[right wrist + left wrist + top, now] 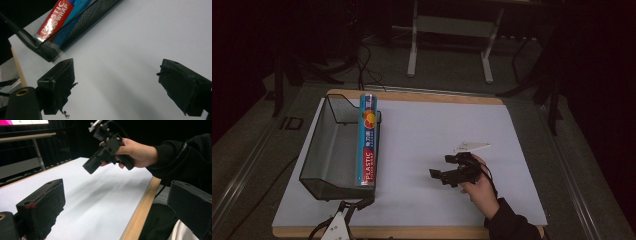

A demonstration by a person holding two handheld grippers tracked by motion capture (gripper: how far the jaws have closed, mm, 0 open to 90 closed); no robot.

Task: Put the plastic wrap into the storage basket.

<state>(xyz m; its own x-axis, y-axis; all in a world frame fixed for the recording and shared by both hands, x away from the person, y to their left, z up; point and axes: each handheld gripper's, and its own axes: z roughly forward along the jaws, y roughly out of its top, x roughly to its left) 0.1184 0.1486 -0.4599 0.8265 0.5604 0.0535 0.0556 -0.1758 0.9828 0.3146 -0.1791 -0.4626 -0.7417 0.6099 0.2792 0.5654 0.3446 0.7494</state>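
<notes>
The right gripper [447, 172] is sitting in the middle right of the high view, jaws wide apart and holding nothing. The plastic wrap box [367, 140] is lying along the edge of the black mesh basket [329, 150] at the left. The left gripper [343, 215], at the bottom edge, is open and empty too.

Worktop [452, 135]: white sheet over a wood-edged board, as seen above my hands. A black mesh tray [324, 150] stands at its left side; a box of plastic wrap [368, 142] lies along the tray's right wall.
</notes>
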